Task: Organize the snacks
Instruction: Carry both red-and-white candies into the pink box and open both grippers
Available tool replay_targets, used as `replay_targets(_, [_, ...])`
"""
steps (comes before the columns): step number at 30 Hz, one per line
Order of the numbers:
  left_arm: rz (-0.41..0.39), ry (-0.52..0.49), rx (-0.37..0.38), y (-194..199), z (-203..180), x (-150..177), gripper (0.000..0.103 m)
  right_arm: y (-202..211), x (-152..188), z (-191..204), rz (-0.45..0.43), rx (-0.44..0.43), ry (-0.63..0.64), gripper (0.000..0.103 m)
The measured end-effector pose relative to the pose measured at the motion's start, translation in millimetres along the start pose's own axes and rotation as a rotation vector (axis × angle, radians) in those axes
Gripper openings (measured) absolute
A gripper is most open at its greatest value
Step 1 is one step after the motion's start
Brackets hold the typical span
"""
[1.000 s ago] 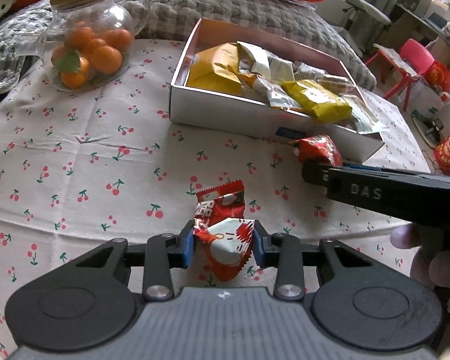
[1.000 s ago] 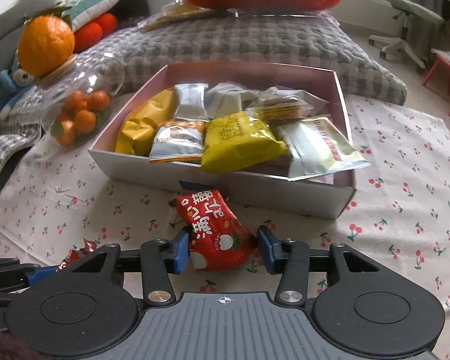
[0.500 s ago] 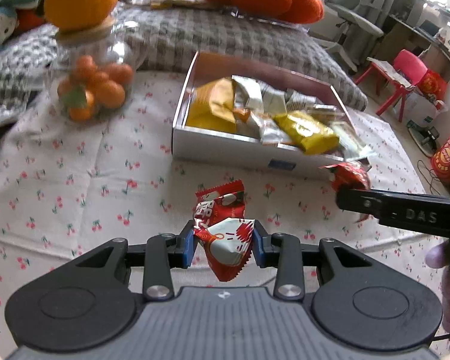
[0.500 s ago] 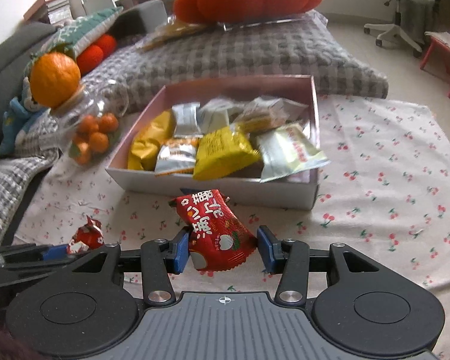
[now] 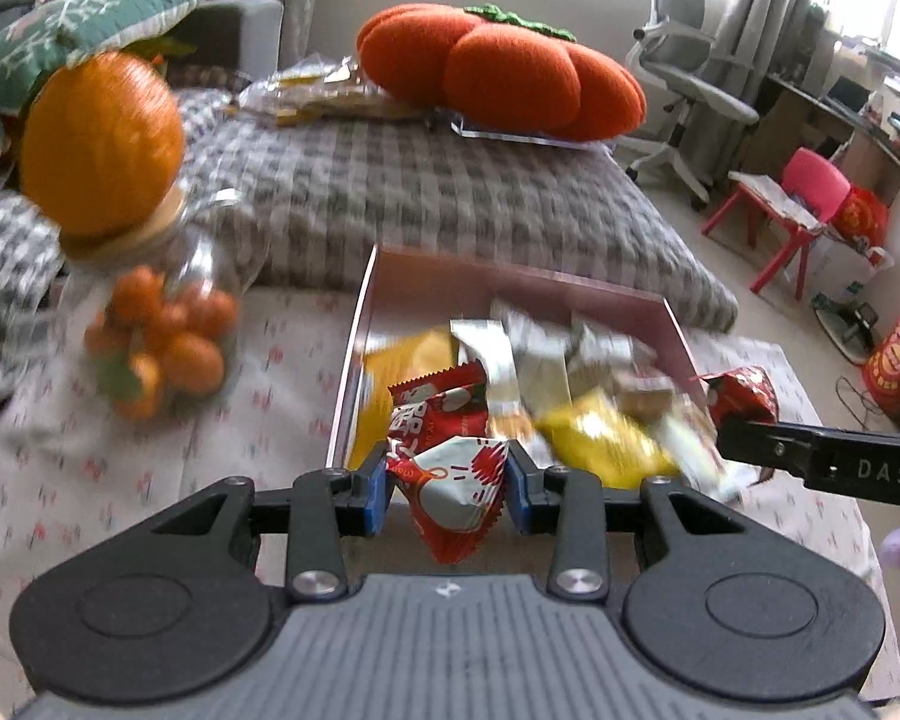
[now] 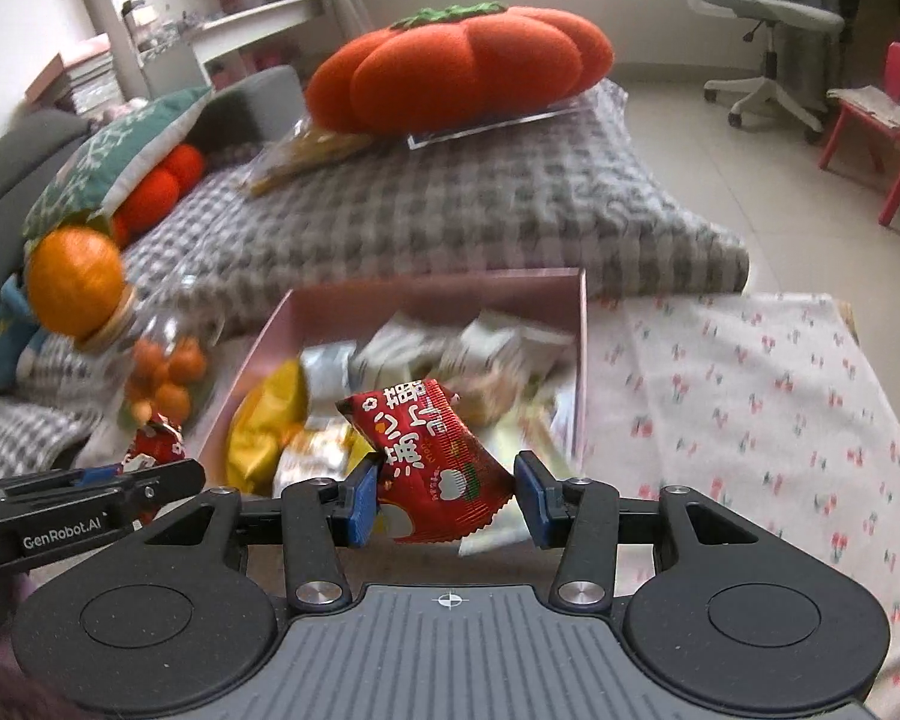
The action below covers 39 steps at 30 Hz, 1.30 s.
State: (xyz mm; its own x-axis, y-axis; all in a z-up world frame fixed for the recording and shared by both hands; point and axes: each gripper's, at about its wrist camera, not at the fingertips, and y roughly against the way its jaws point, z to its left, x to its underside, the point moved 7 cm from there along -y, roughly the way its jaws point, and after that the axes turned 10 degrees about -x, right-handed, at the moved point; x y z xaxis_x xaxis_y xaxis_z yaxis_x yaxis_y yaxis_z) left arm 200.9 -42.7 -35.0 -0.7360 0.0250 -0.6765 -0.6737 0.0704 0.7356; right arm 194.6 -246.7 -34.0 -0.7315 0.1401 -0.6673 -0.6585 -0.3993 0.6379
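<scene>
My left gripper (image 5: pixel 447 495) is shut on a red and white snack packet (image 5: pixel 450 462) and holds it in the air just before the near wall of the pink box (image 5: pixel 510 282). My right gripper (image 6: pixel 447 501) is shut on a red snack packet with white lettering (image 6: pixel 432 456), raised over the box's near edge (image 6: pixel 426 294). The box holds several yellow, silver and white snack packets (image 5: pixel 600 438). The right gripper with its packet shows at the right of the left wrist view (image 5: pixel 744 402). The left gripper with its packet shows at the left of the right wrist view (image 6: pixel 156 444).
A glass jar of small oranges (image 5: pixel 156 342) with a big orange ball lid (image 5: pixel 99 144) stands left of the box on the cherry-print cloth (image 6: pixel 750 396). Behind the box lie a grey checked cushion (image 5: pixel 438 198) and an orange pumpkin pillow (image 5: pixel 498 78).
Both grippers have risen off the cloth and moved forward toward the box, each still holding its packet. The box now lies directly under and ahead of them.
</scene>
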Motion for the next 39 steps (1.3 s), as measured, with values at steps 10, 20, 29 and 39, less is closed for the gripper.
replay_targets(10, [-0.034,-0.077,-0.068,-57.3,-10.7,-41.5,0.035,-44.7,-36.4,-33.8,-0.023,0.050,-0.025,0.046])
replay_targets(20, [-0.020,-0.112,-0.112,-85.5,-14.4,-49.0,0.038,-70.7,-45.5,-50.3,-0.029,0.046,-0.058,0.049])
replay_targets(29, [-0.032,-0.087,-0.101,-81.8,-12.7,-49.5,0.057,-67.0,-48.7,-46.7,-0.039,0.046,-0.070,0.066])
replay_targets(39, [-0.033,-0.114,-0.076,-50.9,-15.7,-34.5,0.069,-36.0,-42.7,-29.3,-0.041,0.040,-0.055,0.074])
